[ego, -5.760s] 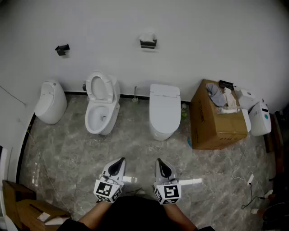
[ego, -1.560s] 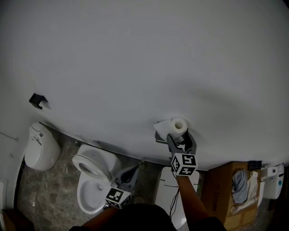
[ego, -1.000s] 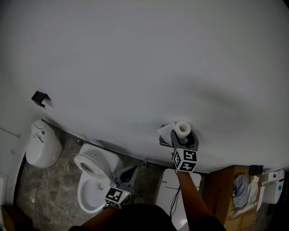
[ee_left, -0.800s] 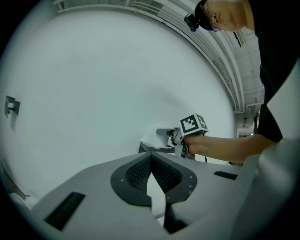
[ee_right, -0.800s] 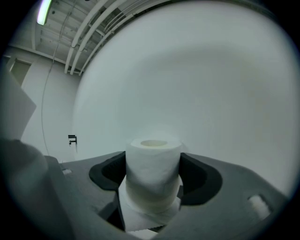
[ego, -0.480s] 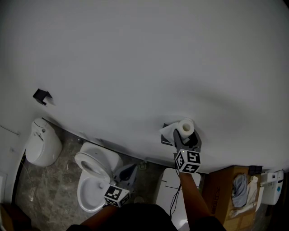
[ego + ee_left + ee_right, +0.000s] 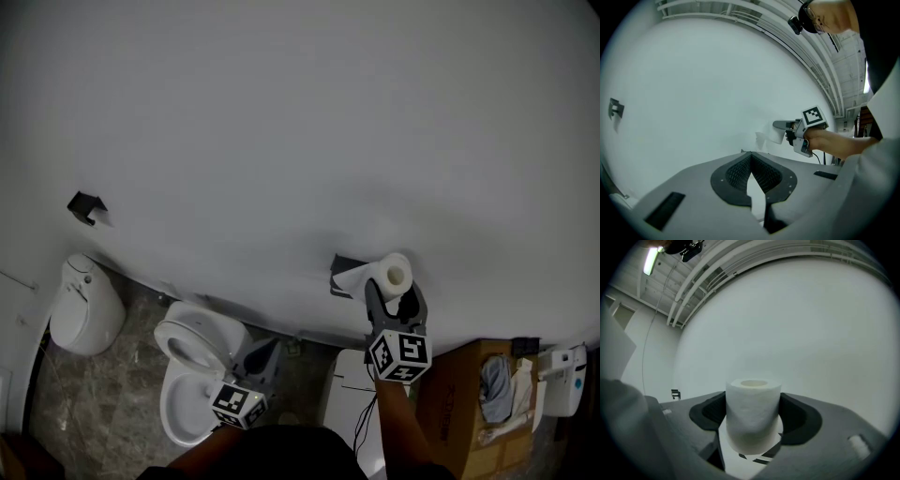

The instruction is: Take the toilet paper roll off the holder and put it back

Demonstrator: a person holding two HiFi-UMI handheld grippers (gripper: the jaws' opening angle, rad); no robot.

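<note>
The white toilet paper roll is off the dark wall holder and hangs just right of it, with a loose tail of paper trailing back toward the holder. My right gripper is shut on the roll, one jaw on each side. In the right gripper view the roll stands upright between the jaws of that gripper, its core hole facing up. My left gripper hangs low above the toilet with its jaws shut and nothing in them. The left gripper view also shows the roll by the wall.
The white wall fills most of the view. A small black bracket is fixed far left. Below stand an open toilet, a closed white unit, another toilet and a cardboard box.
My right gripper has carried the roll to the right and slightly down, off the holder, which now shows bare. The left gripper has barely moved.
</note>
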